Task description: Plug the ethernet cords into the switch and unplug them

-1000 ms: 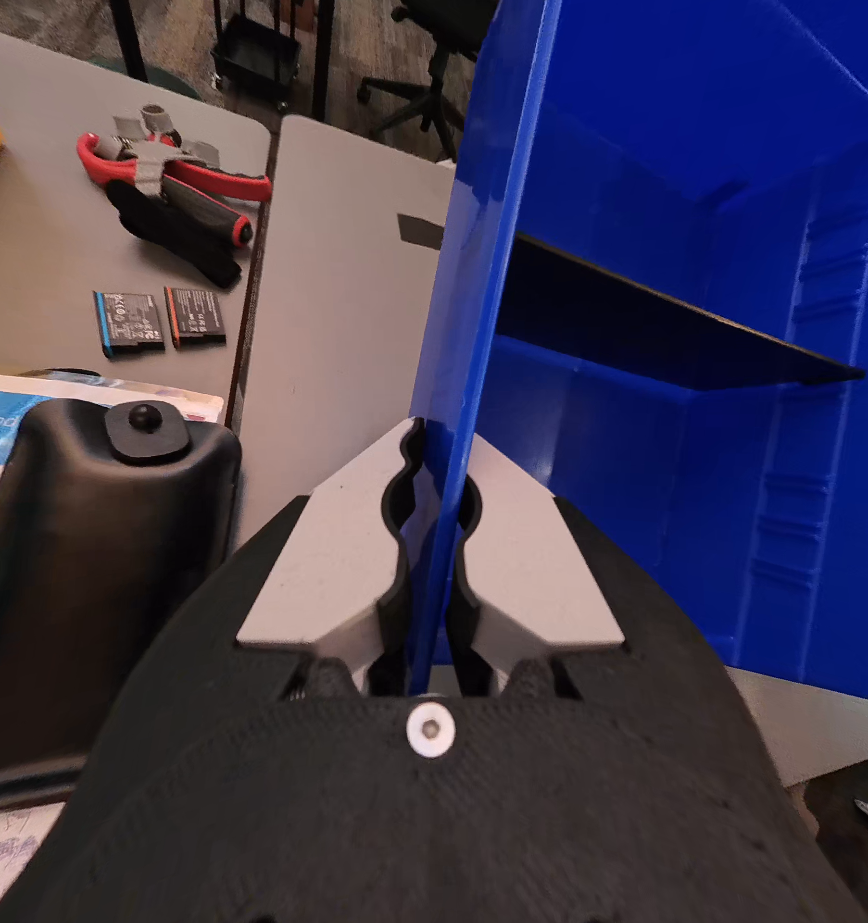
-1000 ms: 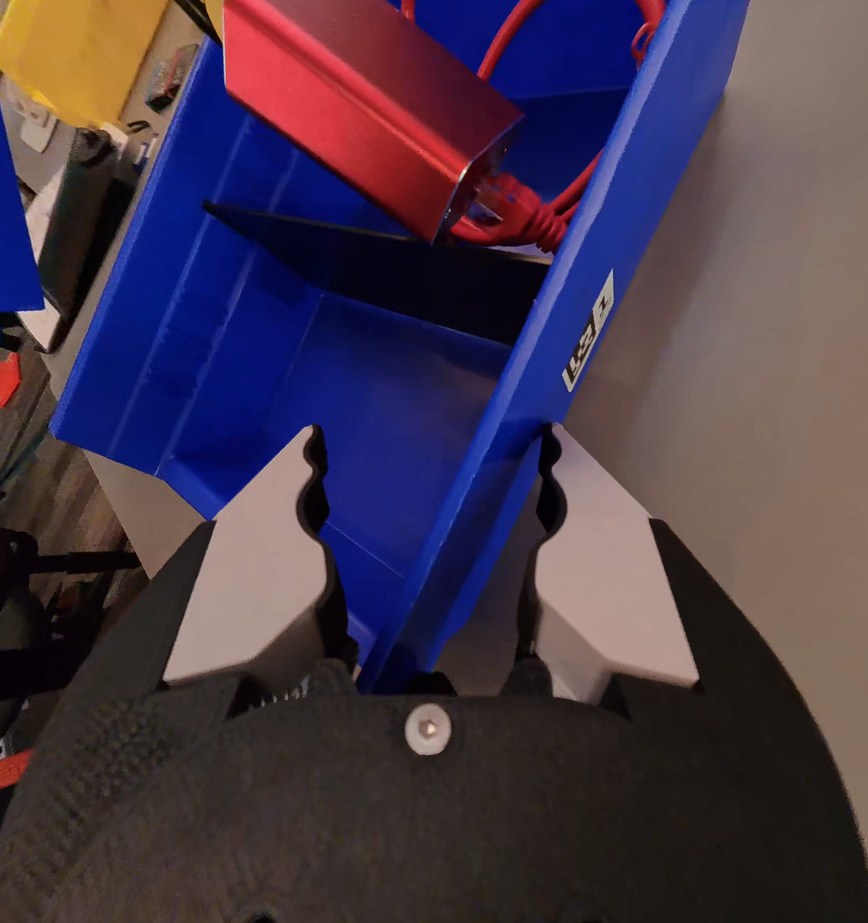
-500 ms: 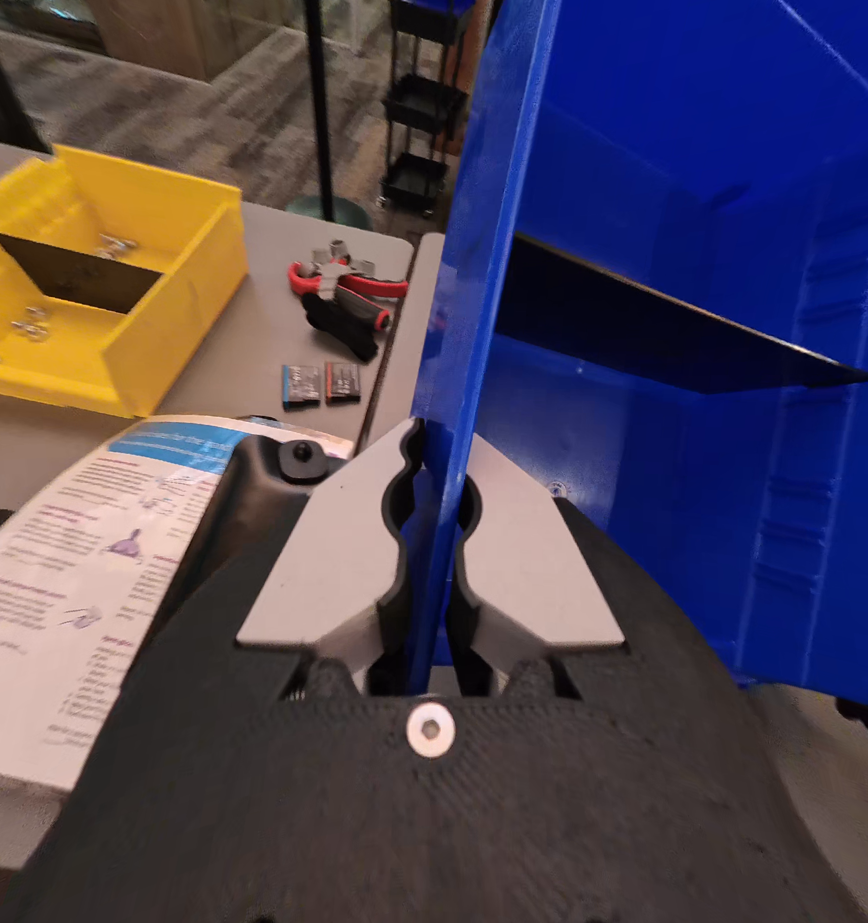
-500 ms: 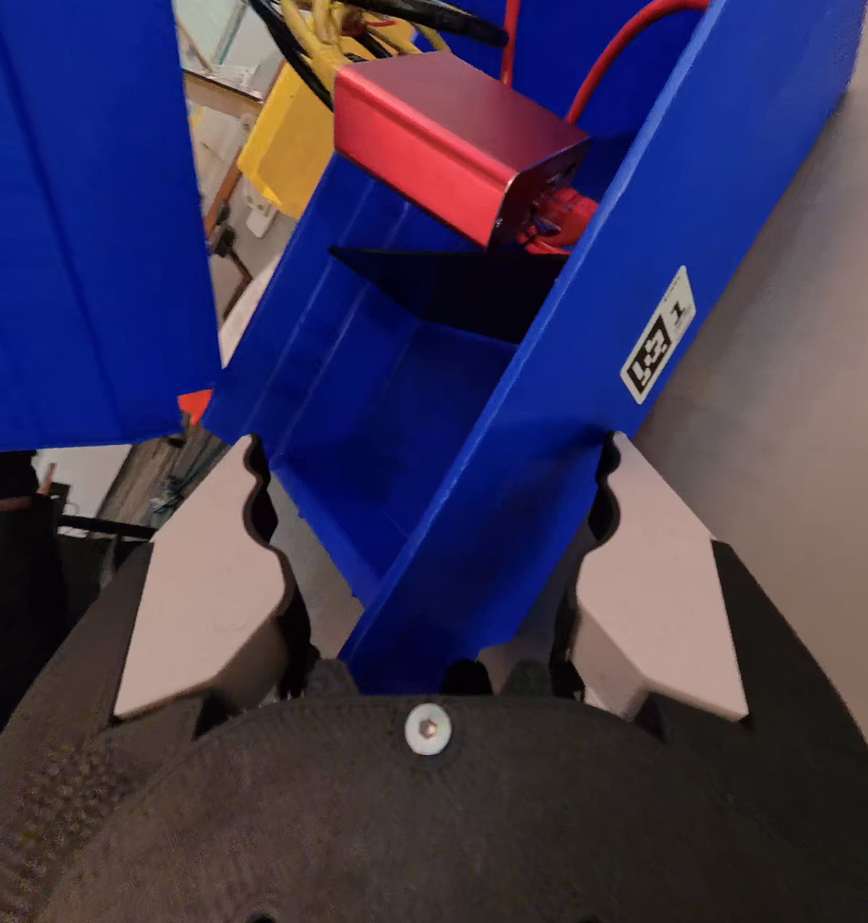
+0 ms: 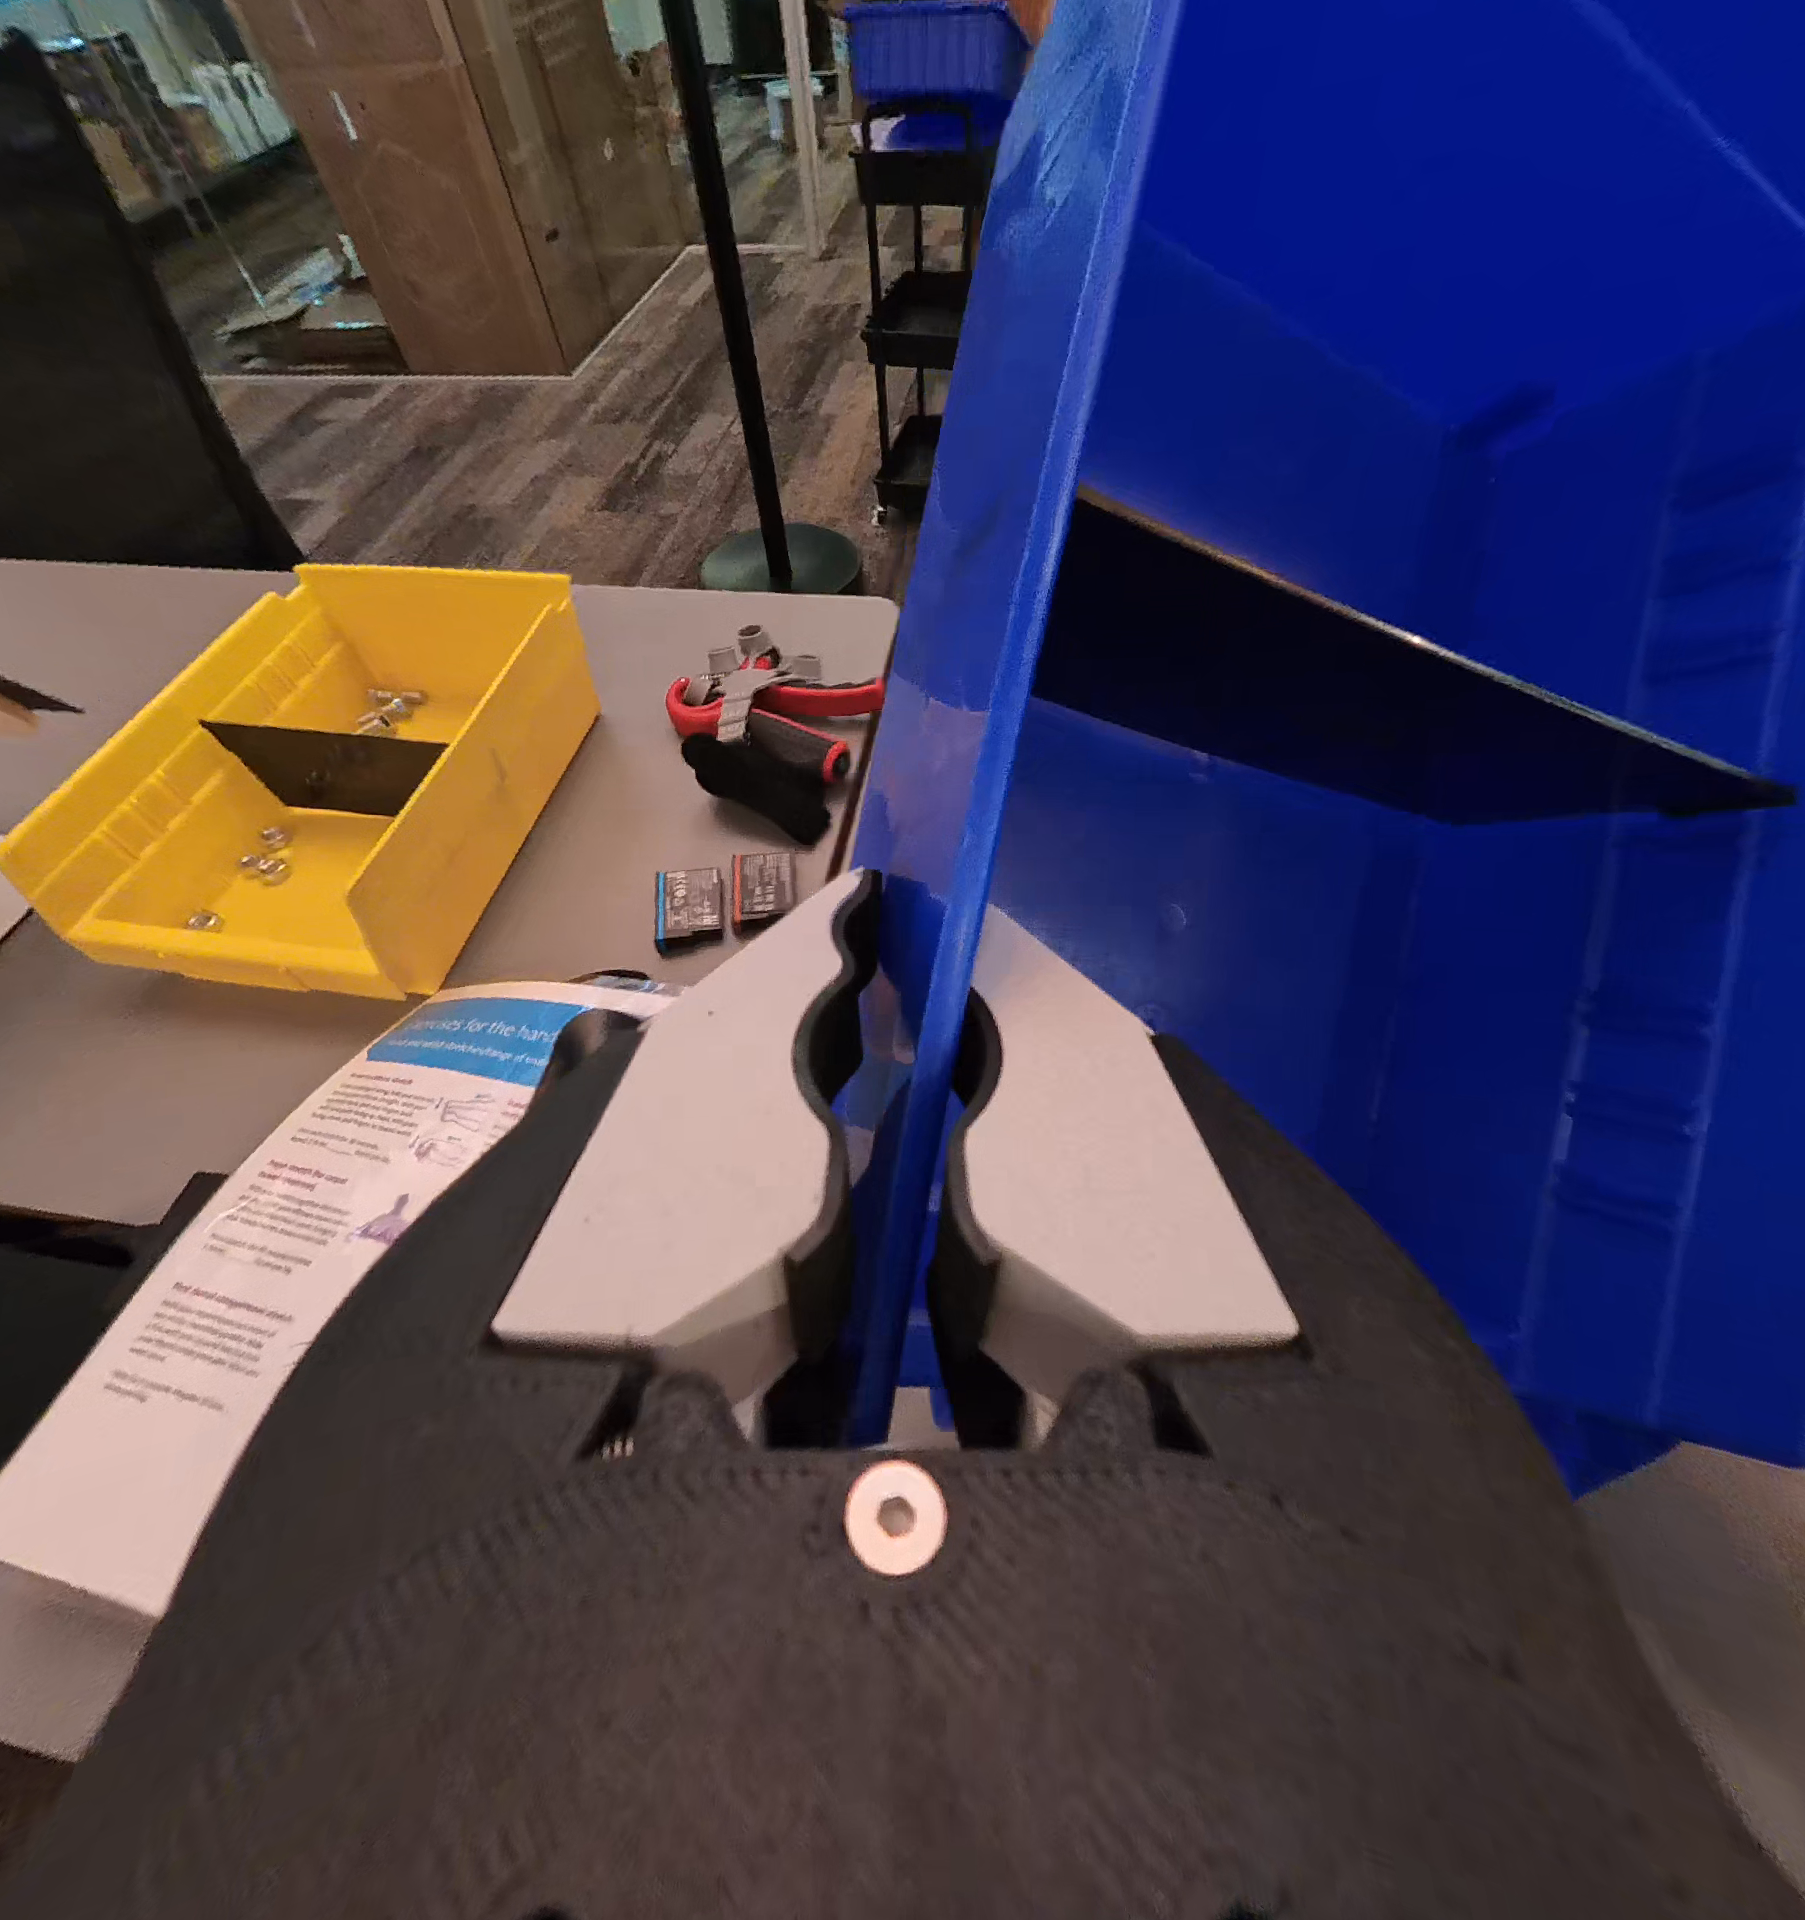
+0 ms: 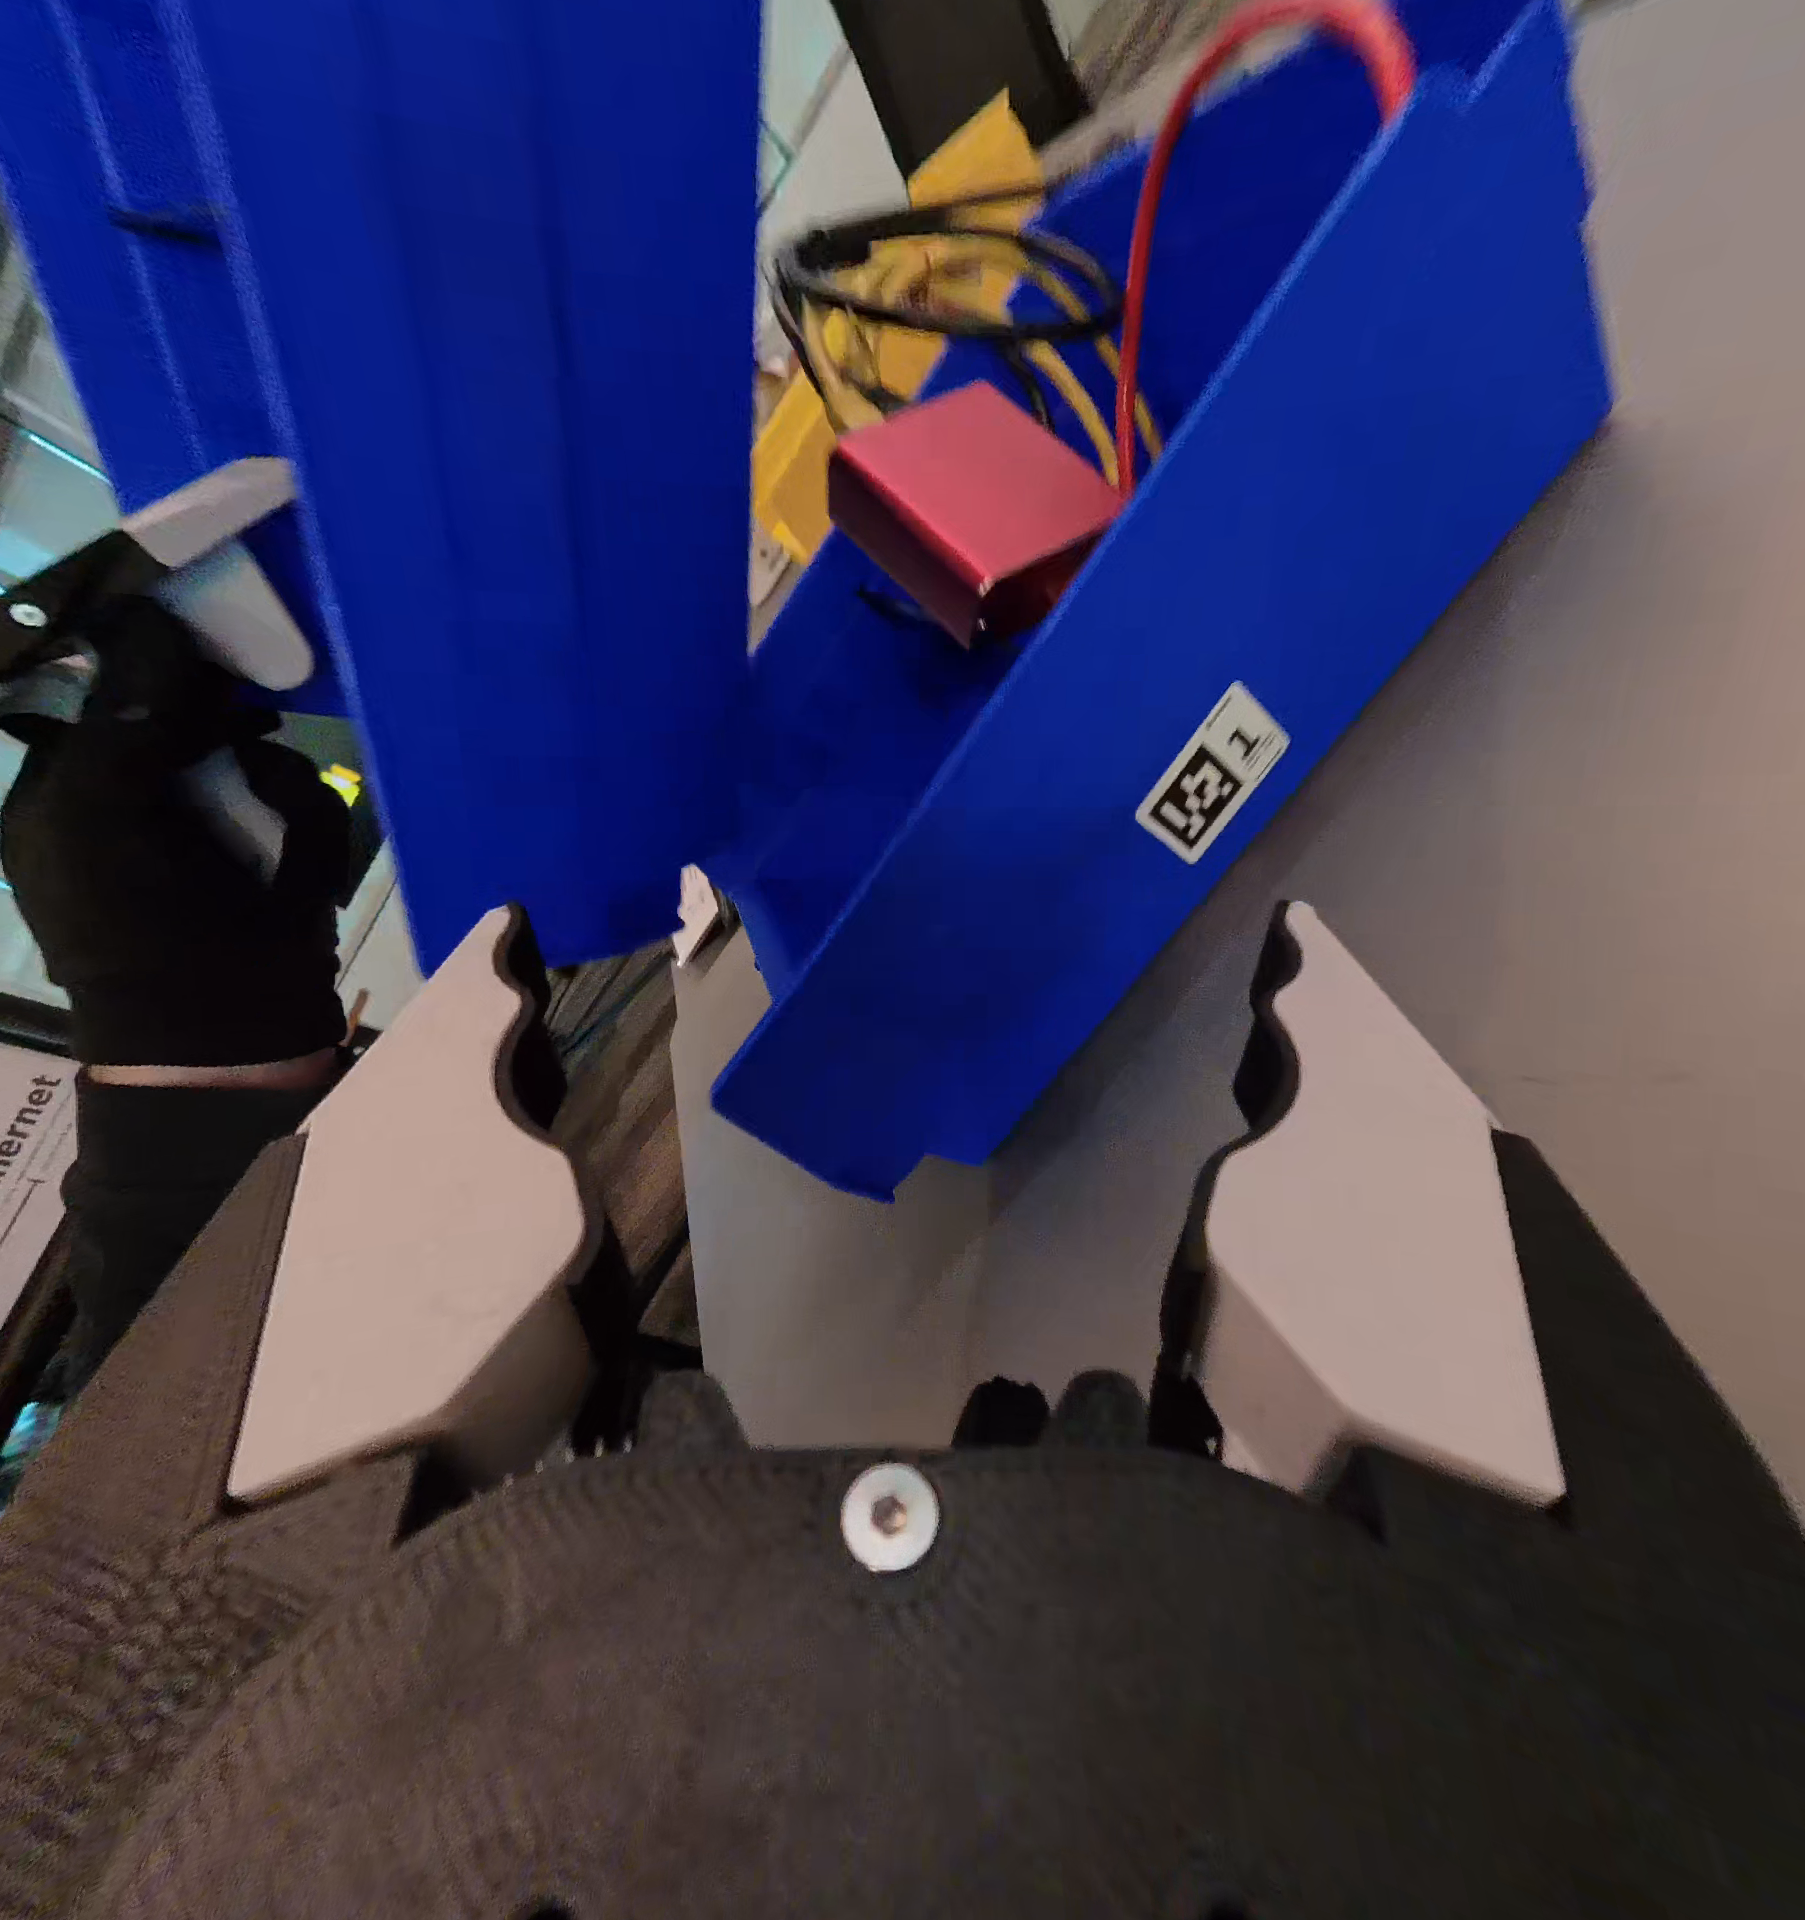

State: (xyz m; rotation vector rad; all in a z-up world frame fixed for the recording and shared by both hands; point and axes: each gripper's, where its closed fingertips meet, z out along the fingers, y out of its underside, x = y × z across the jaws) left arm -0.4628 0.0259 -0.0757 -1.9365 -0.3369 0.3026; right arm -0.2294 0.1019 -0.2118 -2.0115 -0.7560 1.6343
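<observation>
My left gripper (image 5: 919,935) is shut on the side wall of an empty blue bin (image 5: 1397,987) with a black divider (image 5: 1345,707) and holds it up off the table. That bin also shows in the right wrist view (image 6: 524,416), hanging at upper left. My right gripper (image 6: 898,916) is open and empty, just short of the near corner of a second blue bin (image 6: 1241,582) on the grey table. In that bin lie the red switch (image 6: 965,509), a red cord (image 6: 1137,260), yellow cords (image 6: 1074,384) and a black cord (image 6: 929,260).
A yellow bin (image 5: 441,883) with small screws, a red-handled tool (image 5: 773,717), two small dark packs (image 5: 726,894) and a printed leaflet (image 5: 285,1226) lie on the table to the left. A person in black (image 6: 171,883) stands beyond the table edge. To the red switch (image 6: 965,509): right tips about 12 cm, left tips about 25 cm.
My left gripper has raised the empty blue bin and swung it. My right gripper has opened wider and drawn back off the second bin's wall.
</observation>
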